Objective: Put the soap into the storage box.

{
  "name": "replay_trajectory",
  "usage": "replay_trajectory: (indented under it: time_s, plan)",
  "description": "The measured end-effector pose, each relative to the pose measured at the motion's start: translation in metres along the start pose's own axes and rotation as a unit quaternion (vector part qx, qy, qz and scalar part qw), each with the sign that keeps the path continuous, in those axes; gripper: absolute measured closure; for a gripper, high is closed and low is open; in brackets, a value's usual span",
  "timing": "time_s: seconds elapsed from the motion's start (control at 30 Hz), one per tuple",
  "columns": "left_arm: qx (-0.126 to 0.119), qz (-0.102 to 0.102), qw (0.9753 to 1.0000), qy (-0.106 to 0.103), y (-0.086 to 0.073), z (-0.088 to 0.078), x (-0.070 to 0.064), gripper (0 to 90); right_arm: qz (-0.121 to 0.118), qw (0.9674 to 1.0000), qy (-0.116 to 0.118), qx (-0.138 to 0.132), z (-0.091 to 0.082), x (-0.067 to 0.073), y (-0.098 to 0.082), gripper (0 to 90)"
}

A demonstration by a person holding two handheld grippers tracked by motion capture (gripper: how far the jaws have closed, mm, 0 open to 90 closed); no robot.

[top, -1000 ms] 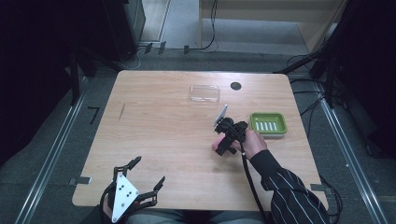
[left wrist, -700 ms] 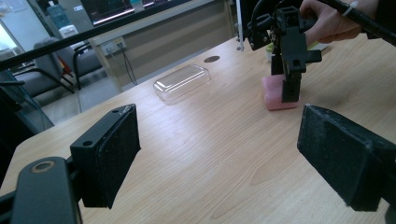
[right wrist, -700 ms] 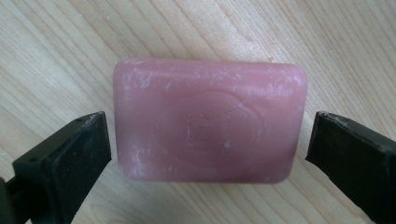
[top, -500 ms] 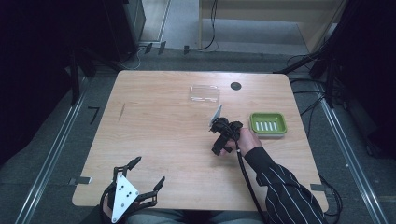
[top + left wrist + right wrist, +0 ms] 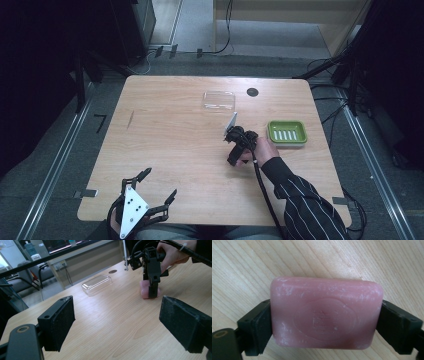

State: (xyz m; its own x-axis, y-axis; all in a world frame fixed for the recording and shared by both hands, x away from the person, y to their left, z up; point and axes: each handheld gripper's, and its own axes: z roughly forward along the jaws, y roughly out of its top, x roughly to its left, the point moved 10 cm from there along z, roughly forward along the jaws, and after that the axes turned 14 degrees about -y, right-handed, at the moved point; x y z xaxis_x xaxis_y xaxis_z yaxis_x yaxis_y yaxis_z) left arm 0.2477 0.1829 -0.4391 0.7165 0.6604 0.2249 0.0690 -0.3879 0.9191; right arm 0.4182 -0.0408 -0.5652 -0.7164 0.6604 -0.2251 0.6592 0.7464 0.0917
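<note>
Pale wooden table under the lamp, grain running across it, a round dark grommet hole near the far edge. Around it, grey floor with metal rails along both sides, cables trailing off into a dark room, and a light wooden cabinet at the back. The left gripper view catches a glass partition with chairs and a lit screen behind it.

On the table: a clear plastic lid lying flat toward the far side, and a green soap dish to the right, well apart from it.

The right gripper points straight down between those two, nearer the person, a hand in a striped sleeve on it. Its jaws have just been closing, and the pads now press on both ends of a pink soap bar, which lies flat on the wood.

The left gripper sits at the near edge, jaws spread wide, nothing between them.
</note>
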Motion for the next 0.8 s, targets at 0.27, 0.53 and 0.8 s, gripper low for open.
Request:
replay_trajectory:
  time_s: [0.27, 0.53, 0.8]
  plan:
    - [-0.001, -0.001, 1.0000, 0.000, -0.0001, -0.0001, 0.0002, 13.6, -0.005, 1.0000, 0.001, 0.002, 0.0027, 0.0015, 0.0002, 12.9]
    - [-0.001, 0.000, 1.0000, 0.000, 0.0002, -0.0004, -0.0001, 13.6, -0.012, 0.9999, -0.006, 0.004, 0.0031, 0.0012, -0.0005, 13.3]
    - [-0.001, 0.000, 1.0000, 0.000, 0.0001, -0.0006, 0.0002, 13.6, -0.021, 0.9995, -0.022, 0.010, 0.0028, -0.0028, -0.0023, 13.5]
